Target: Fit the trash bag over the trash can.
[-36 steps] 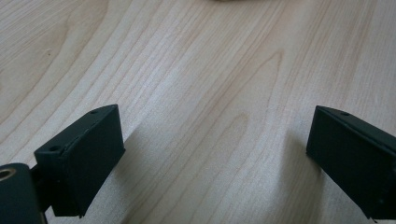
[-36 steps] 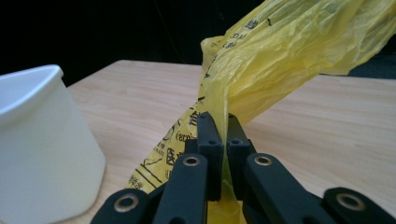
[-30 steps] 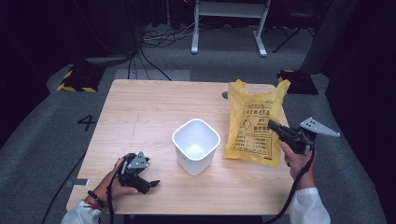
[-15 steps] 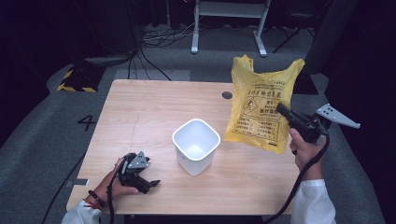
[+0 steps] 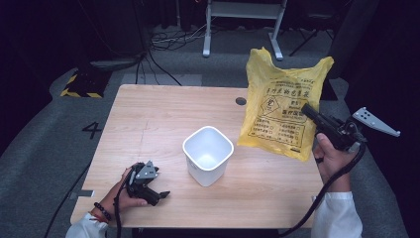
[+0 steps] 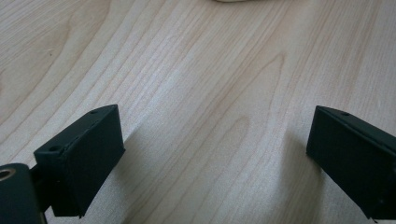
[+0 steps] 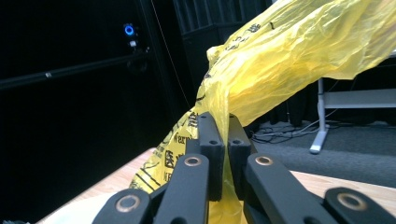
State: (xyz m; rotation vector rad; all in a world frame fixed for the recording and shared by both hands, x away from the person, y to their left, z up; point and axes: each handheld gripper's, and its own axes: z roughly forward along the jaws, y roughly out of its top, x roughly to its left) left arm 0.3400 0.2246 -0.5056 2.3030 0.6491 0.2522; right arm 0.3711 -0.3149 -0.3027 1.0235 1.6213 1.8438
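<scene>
My right tongs (image 5: pixel 306 109) pinch thin yellow bag (image 5: pixel 285 106); it may slip. Left tongs (image 5: pixel 161 195) rest wide open, empty.

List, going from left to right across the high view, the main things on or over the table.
Left gripper → white bin → yellow bag → right gripper

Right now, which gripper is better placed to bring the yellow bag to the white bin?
The right gripper: its jaws are shut on the yellow bag, held above the table beside the white bin. The left gripper lies open and empty on the table.
</scene>
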